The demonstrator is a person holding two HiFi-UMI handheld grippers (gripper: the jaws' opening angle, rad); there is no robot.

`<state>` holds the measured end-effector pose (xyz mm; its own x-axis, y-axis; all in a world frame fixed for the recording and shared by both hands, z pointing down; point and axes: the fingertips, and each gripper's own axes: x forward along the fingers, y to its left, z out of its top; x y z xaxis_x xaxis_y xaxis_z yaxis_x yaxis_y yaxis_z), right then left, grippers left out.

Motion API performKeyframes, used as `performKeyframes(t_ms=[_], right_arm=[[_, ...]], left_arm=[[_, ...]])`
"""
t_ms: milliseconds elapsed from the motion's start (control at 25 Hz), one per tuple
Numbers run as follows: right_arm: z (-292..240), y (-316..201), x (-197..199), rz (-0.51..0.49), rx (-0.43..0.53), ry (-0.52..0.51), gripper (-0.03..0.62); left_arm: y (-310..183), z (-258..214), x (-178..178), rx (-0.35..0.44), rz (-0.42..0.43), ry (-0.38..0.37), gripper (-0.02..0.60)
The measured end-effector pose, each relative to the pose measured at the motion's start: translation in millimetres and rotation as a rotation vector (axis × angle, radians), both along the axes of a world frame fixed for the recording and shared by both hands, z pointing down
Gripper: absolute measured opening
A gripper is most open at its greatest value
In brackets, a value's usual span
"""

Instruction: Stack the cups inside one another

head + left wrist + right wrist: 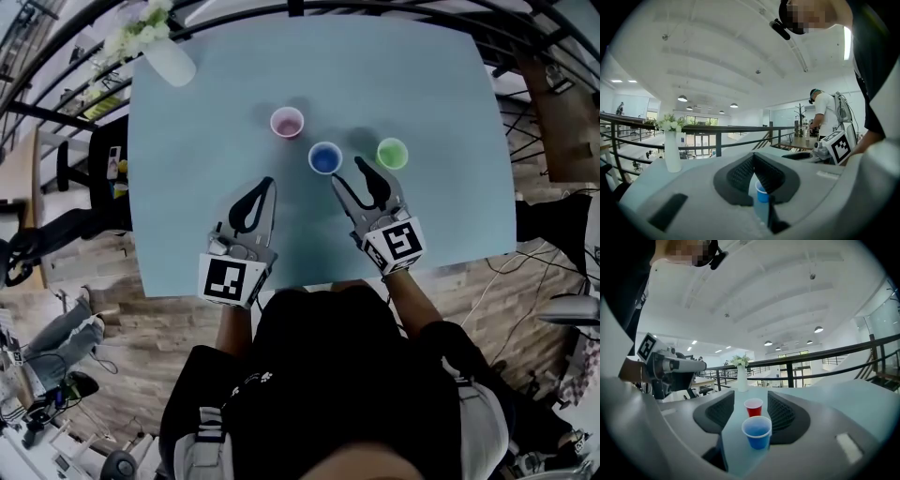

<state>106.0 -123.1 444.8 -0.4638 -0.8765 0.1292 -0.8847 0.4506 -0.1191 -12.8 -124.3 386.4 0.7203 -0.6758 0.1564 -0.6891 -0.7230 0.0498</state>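
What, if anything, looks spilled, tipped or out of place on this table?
Nothing stands out. The red cup, blue cup and green cup all stand upright and apart on the table, none stacked, and the vase of flowers is upright near a far corner. No spill shows.

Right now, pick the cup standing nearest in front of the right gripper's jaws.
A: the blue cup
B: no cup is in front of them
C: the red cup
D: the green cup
A: in the right gripper view the blue cup stands nearest, in line with the open jaws of the right gripper, with the red cup farther behind it.
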Motion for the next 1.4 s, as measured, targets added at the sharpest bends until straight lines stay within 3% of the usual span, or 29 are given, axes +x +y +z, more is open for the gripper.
performKeyframes(t_ms=[560, 1400], right_arm=[[79.8, -29.9, -11.9, 0.001, -0.134, 0.150, 0.342], [121.3, -47.7, -22.8, -0.023, -0.191, 0.216, 0.339]], left_arm=[[5.3, 8.7, -23.8, -0.016, -0.080, -0.050, -0.006], [11.4, 17.2, -59.6, -0.025, -0.153, -0.094, -0.006]])
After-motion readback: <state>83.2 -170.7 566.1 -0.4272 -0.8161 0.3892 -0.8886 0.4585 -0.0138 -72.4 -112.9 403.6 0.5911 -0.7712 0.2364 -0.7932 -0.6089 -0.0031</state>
